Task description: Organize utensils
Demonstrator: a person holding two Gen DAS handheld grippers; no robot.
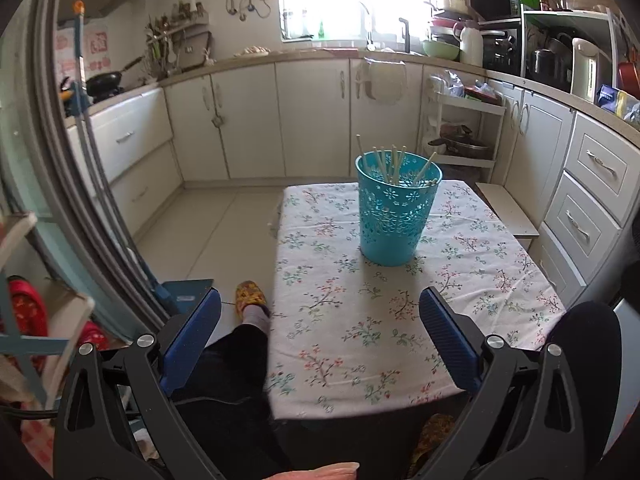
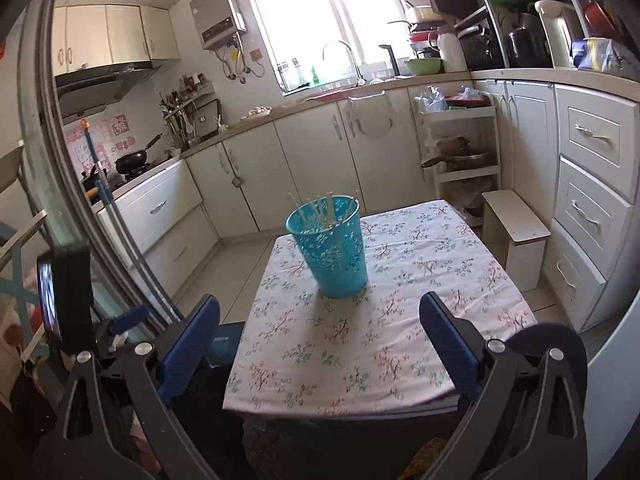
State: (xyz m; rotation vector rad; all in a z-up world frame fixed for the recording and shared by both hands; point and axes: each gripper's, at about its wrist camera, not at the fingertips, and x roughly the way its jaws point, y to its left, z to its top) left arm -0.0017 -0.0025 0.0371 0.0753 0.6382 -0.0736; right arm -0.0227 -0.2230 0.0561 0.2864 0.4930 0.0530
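Two grippers, both mine, both w/ nothing in them: left gripper [image 1: 320, 328] jaws spread wide, right gripper [image 2: 320, 328] same, each held back at the near edge of the table [image 1: 500, 280]. One teal basket [image 1: 396, 216] stands upright on the floral cloth, toward the far end, well apart from either set of fingers. Chopsticks [image 1: 390, 162] stand inside it, leaning on the rim; I count approx 8 tips from the left view, maybe 6 from the right, can't tell exactly as they overlap. No loose utensils seen on the cloth. My read: collecting looks done or near done, I'm at the pull-back/check stage. Next move, if any, calls for a long reach fwd to the basket, closing on one stick w/o tipping it.
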